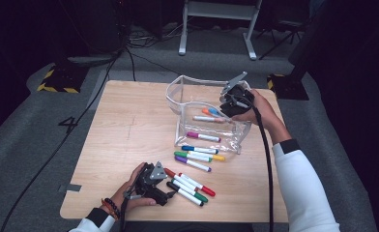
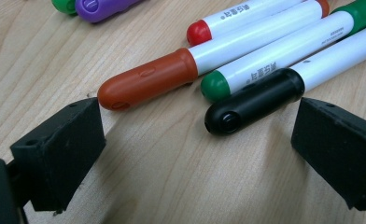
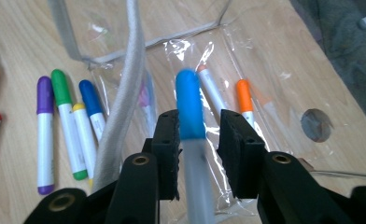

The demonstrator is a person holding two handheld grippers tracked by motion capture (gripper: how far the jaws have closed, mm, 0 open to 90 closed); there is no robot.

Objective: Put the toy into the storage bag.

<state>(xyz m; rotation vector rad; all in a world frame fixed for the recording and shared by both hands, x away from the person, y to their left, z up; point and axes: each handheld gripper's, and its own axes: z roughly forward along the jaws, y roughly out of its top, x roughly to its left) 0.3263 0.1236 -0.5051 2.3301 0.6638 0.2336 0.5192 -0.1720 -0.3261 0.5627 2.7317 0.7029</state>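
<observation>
A clear plastic pouch (image 1: 192,96) stands open at the table's back right, with an orange marker (image 3: 243,98) and a pink-capped marker (image 1: 203,137) inside. My right gripper (image 3: 197,135) hangs over the pouch mouth (image 1: 228,104) with its jaws open. A blurred blue-capped marker (image 3: 189,107) sits between them, with a gap on its right side. My left gripper (image 2: 195,135) is open and low over the table at the front (image 1: 167,186). Just ahead of its jaws lie a black-capped marker (image 2: 256,100), a brown one (image 2: 148,84), a green one (image 2: 216,86) and a red one (image 2: 200,32).
Purple (image 1: 192,164), green (image 1: 187,155), yellow-capped (image 1: 218,157) and dark blue (image 1: 199,150) markers lie in a row on the wooden table (image 1: 129,125) in front of the pouch. The pouch's grey zipper edge (image 3: 125,93) runs left of my right jaws. Cables trail off the table.
</observation>
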